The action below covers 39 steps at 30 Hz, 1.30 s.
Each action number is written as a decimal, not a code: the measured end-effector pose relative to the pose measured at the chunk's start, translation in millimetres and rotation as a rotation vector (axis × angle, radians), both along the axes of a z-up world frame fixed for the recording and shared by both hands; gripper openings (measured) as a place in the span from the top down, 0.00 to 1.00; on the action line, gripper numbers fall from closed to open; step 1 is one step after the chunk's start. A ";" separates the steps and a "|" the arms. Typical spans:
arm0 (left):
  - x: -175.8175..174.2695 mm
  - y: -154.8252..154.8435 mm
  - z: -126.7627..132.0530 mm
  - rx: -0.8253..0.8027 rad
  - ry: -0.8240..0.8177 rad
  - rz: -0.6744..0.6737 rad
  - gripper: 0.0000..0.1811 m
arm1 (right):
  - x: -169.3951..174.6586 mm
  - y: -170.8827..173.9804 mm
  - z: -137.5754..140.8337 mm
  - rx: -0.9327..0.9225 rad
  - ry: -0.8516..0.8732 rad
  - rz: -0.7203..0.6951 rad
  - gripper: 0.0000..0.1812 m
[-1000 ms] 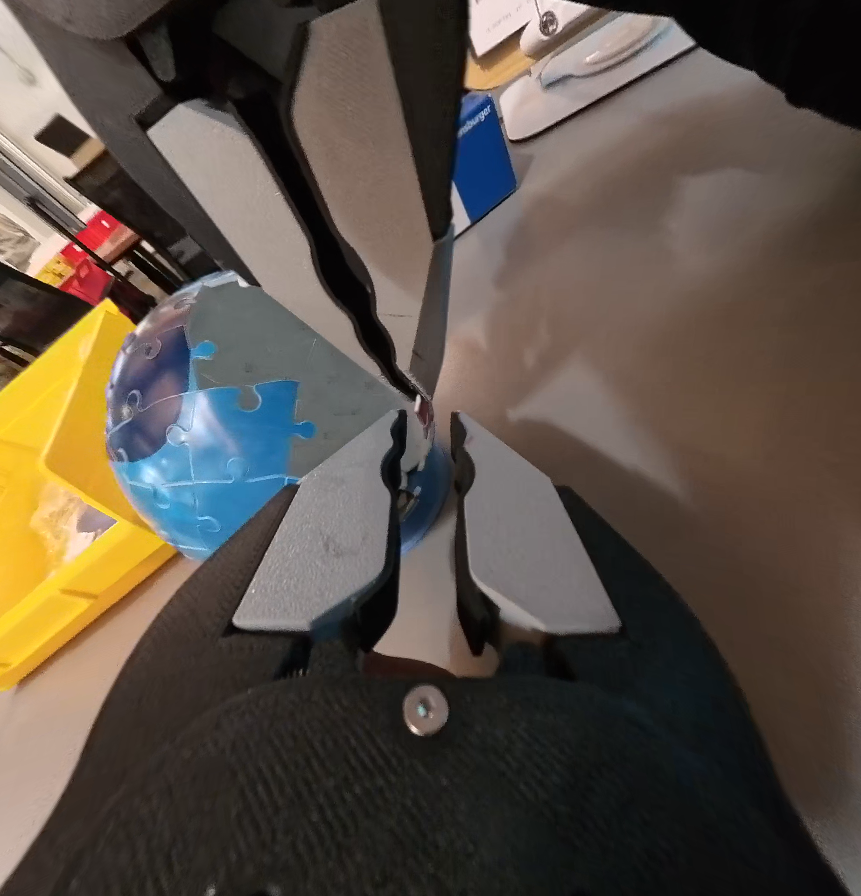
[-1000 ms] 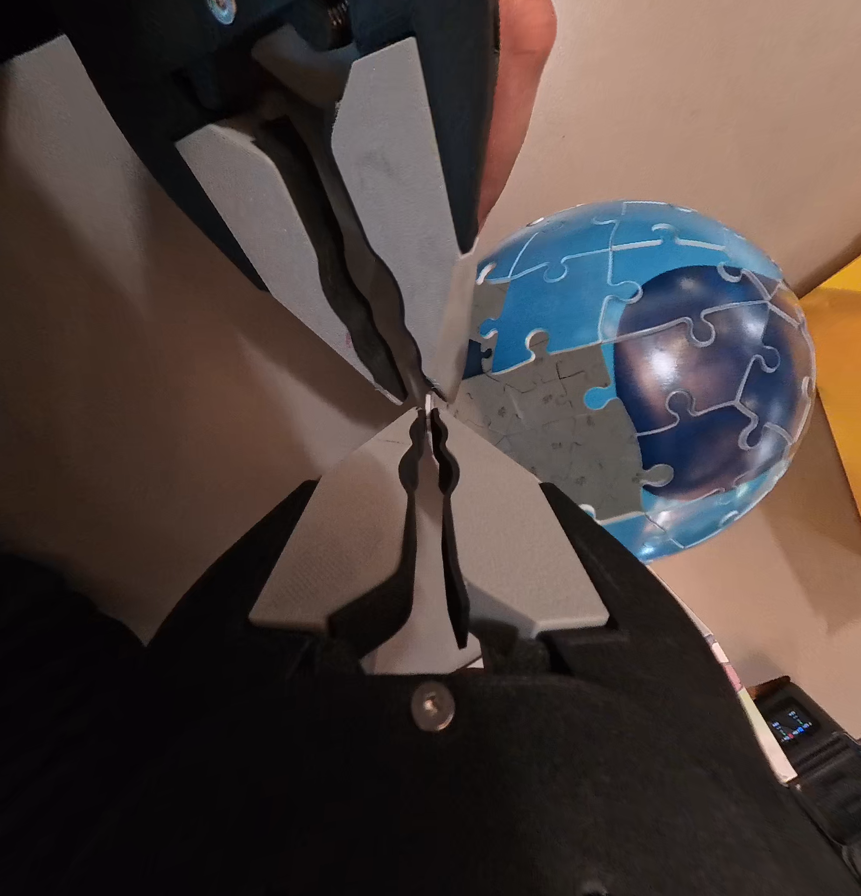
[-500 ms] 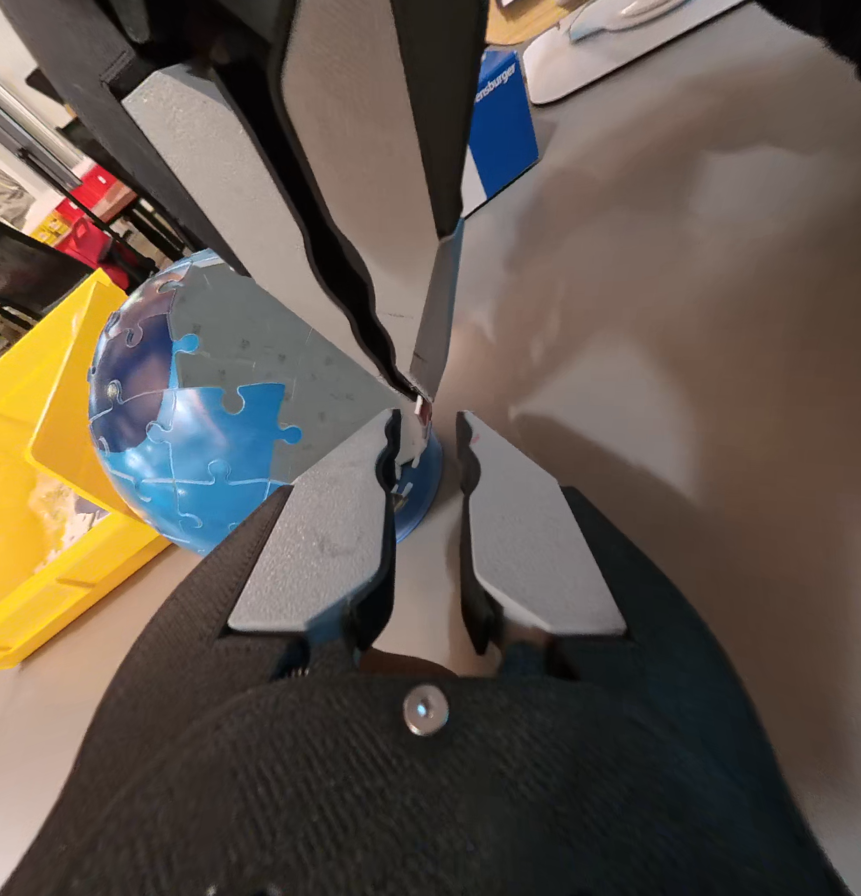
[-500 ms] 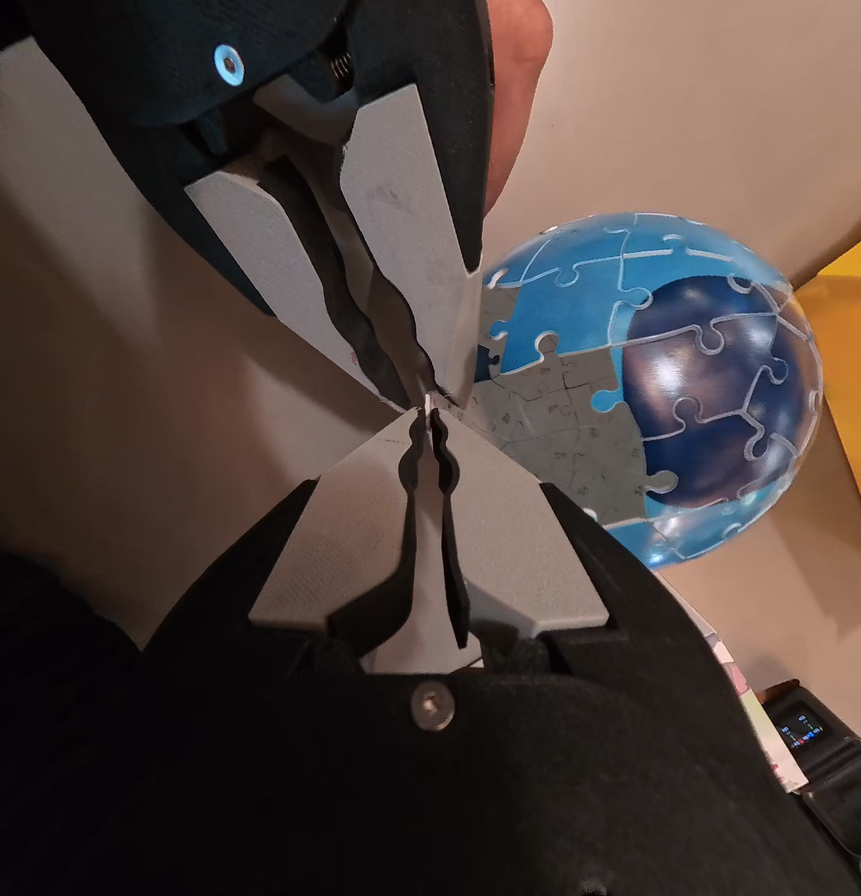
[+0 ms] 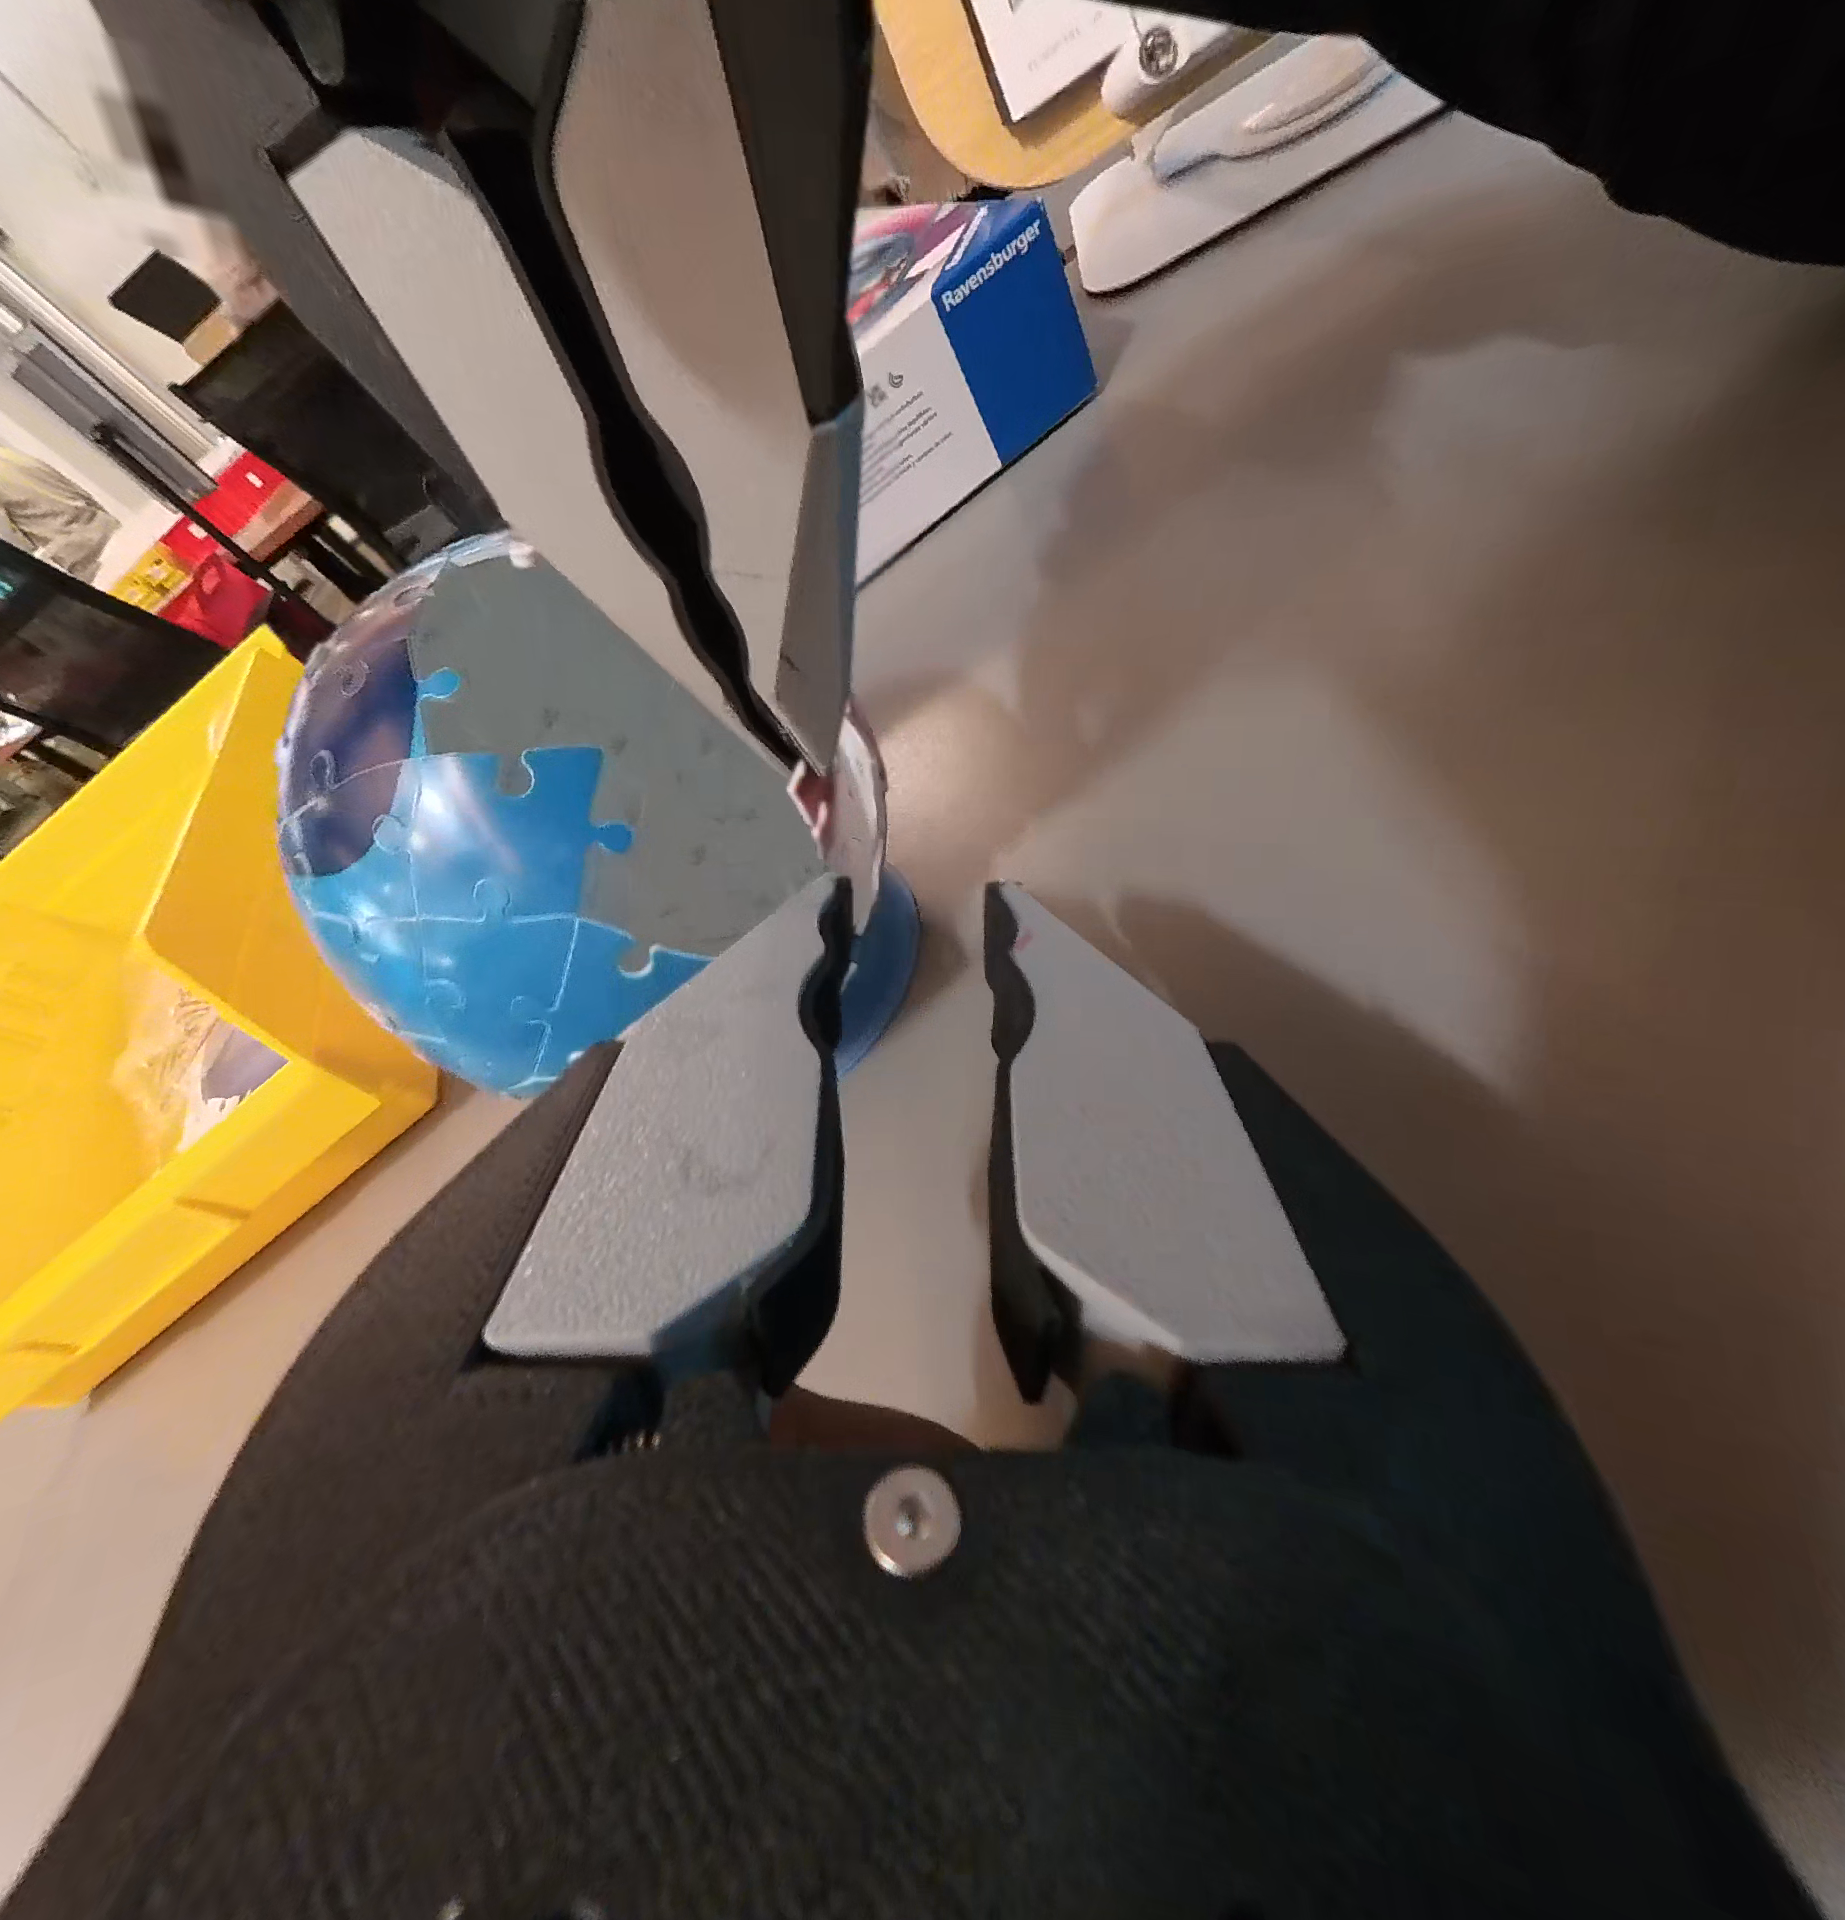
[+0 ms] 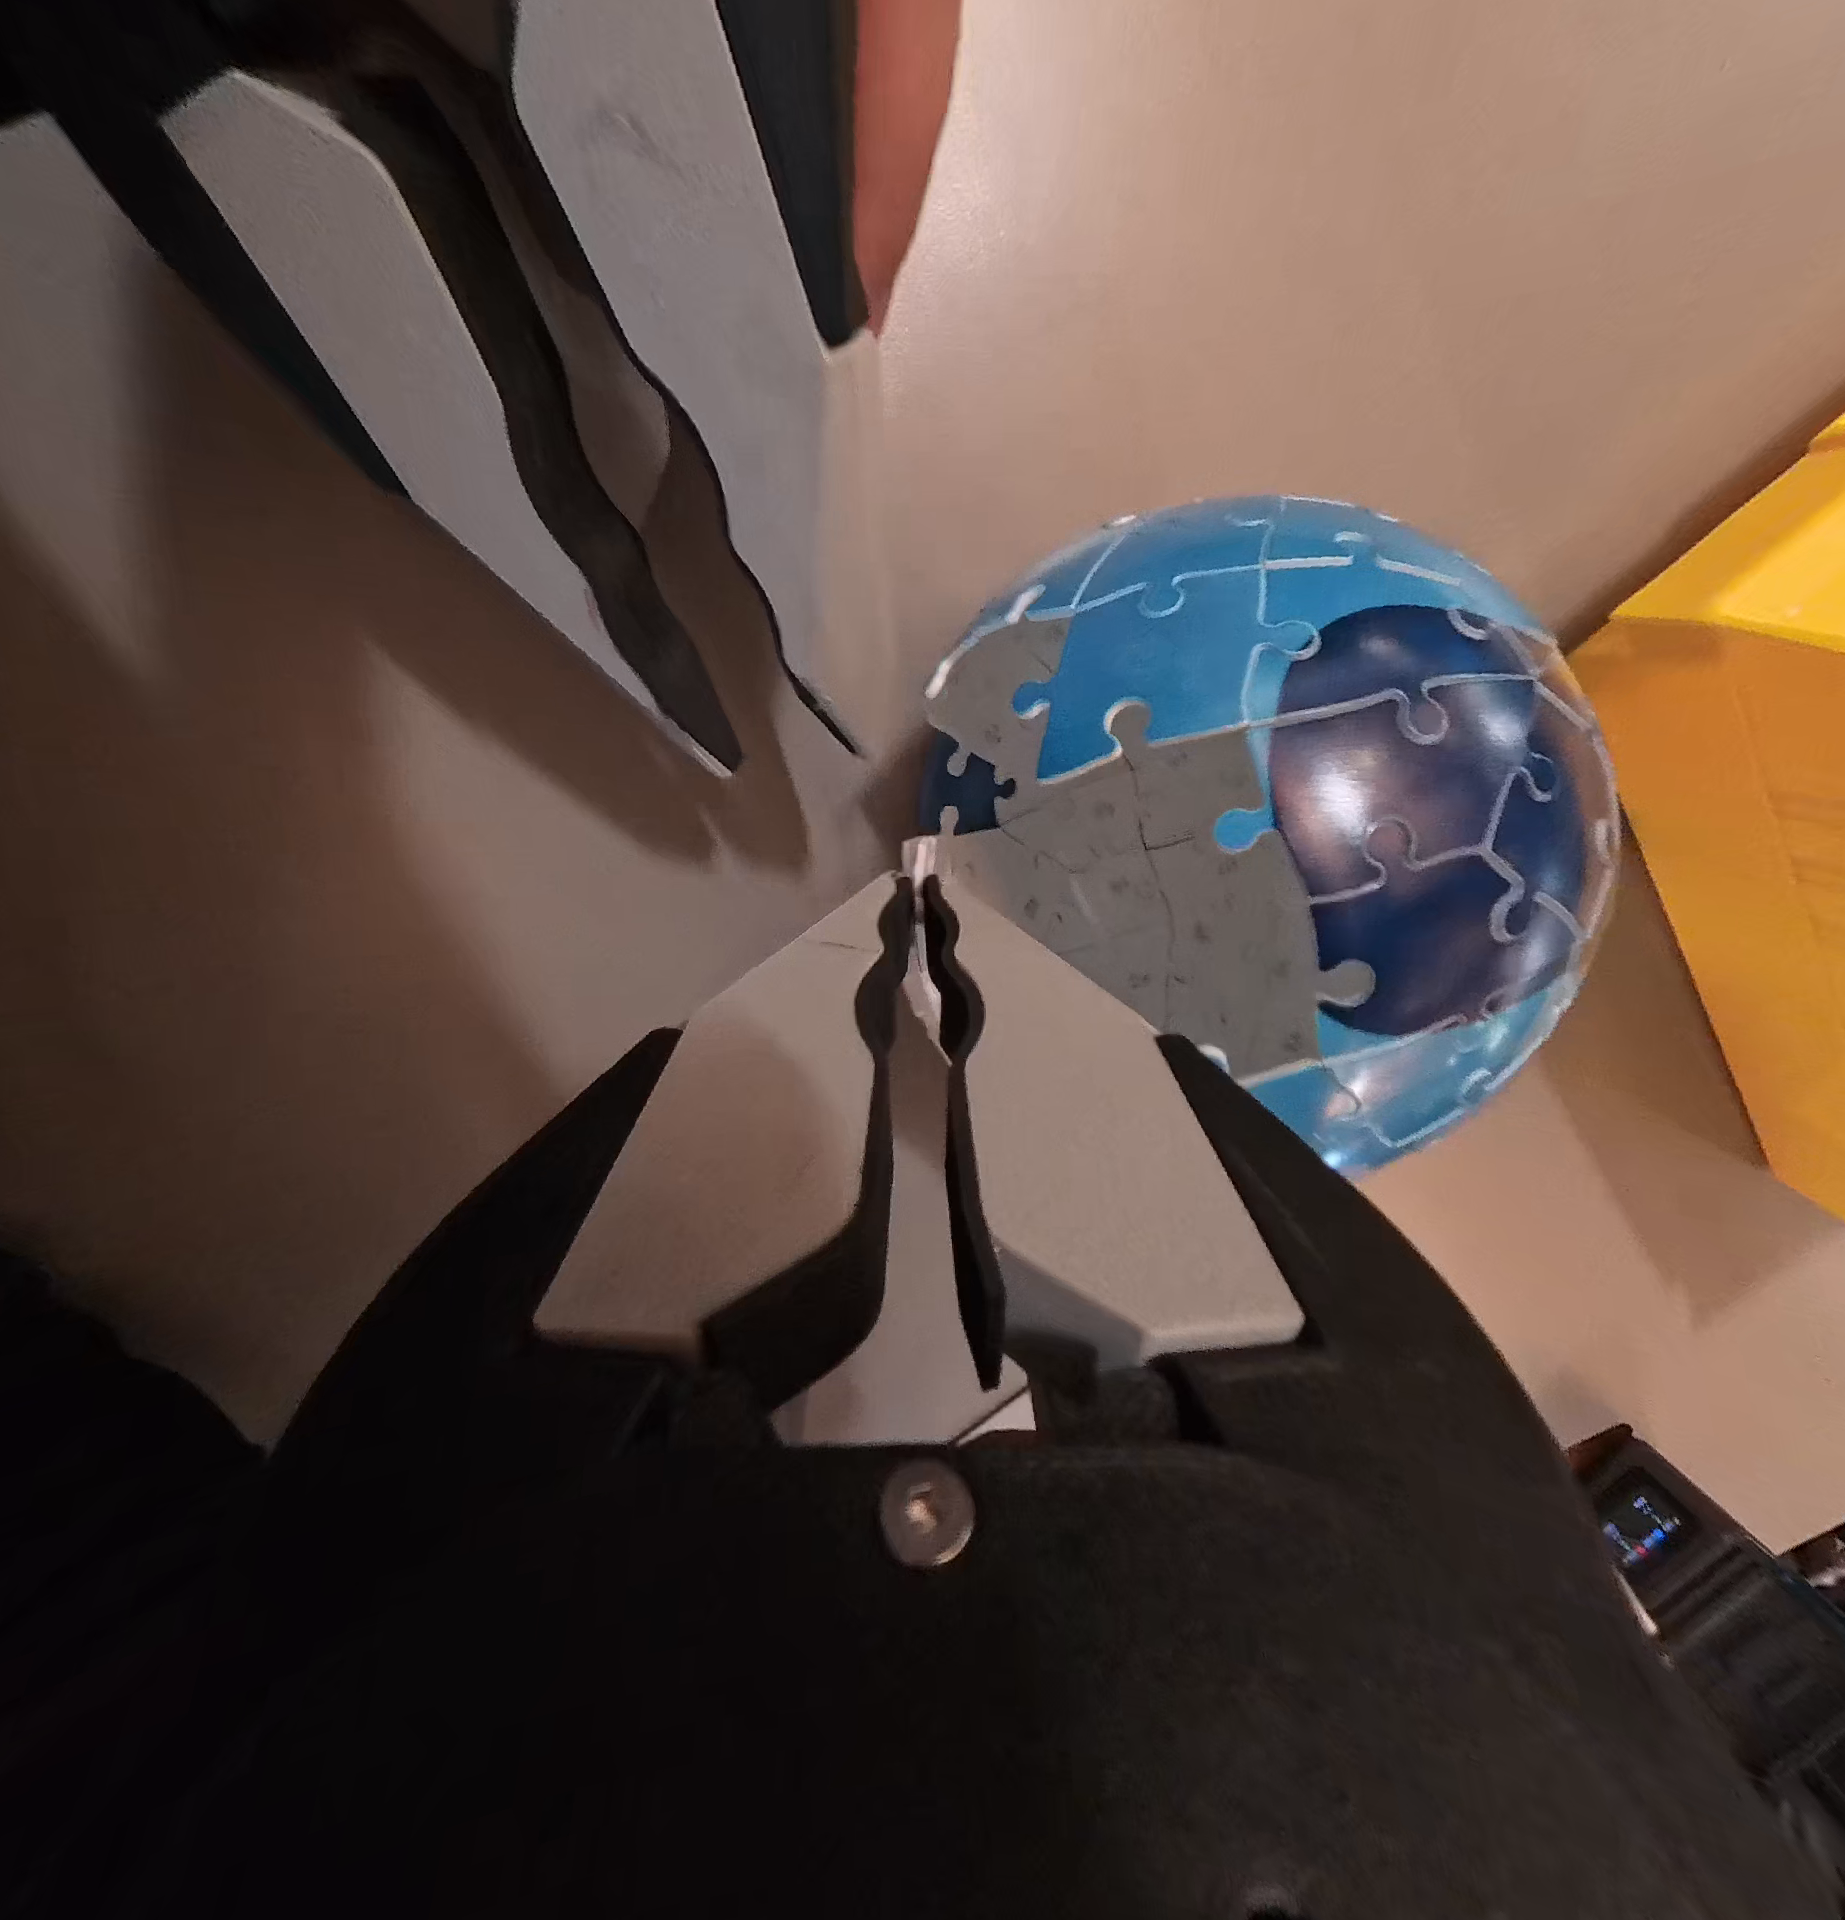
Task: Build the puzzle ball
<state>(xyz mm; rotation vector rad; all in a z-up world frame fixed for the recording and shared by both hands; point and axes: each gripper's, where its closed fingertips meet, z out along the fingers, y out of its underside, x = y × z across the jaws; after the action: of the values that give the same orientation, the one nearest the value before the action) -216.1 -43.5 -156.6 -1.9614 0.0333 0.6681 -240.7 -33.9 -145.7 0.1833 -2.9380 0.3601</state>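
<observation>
The puzzle ball (image 5: 502,862) is a partly built sphere of light blue, dark blue and grey pieces on a blue stand (image 5: 887,987). It also shows in the right wrist view (image 6: 1313,831). My right gripper (image 6: 918,888) is shut on a thin white puzzle piece (image 6: 919,857), held edge-on just beside the ball's grey patch. In the left wrist view it (image 5: 809,764) comes down from above with the piece (image 5: 816,808) at its tip. My left gripper (image 5: 913,899) is open and empty, tips just below the piece. It appears at the top of the right wrist view (image 6: 793,758).
A yellow bin (image 5: 118,1039) stands right behind the ball, also in the right wrist view (image 6: 1780,883). A blue and white box (image 5: 980,343) and a white stand base (image 5: 1209,197) sit farther back on the beige table (image 5: 1417,727). A black device (image 6: 1645,1548) lies at the edge. Only a small space, under 4 cm, lies between the two pairs of fingers.
My left gripper has opened wider and drawn back from the right gripper's tip. The right gripper keeps the piece and has stayed by the ball.
</observation>
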 end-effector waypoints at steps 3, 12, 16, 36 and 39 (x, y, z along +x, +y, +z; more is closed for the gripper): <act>1.5 -3.4 0.0 0.001 -0.005 -0.009 0.88 | 0.9 0.6 9.8 -0.046 0.007 -0.005 1.00; -11.0 -16.6 -4.5 -0.041 0.073 -0.023 0.88 | 4.6 11.4 36.1 -0.131 0.092 -0.027 1.00; -11.2 -21.2 -3.4 -0.039 0.107 -0.032 0.86 | 8.6 17.1 37.1 -0.117 0.103 -0.043 1.00; -77.1 -69.9 -18.7 0.014 -0.408 0.049 0.45 | 18.9 22.9 53.3 -0.261 0.100 -0.111 1.00; -100.4 -84.9 -16.2 0.030 -0.474 0.068 0.51 | 17.6 34.8 53.3 -0.292 0.107 -0.194 1.00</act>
<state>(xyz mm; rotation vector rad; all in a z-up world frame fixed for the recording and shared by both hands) -316.6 -128.4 -172.9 -2.0526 -0.3327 0.2309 -223.1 0.9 -92.4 -0.1174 -2.7268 0.7157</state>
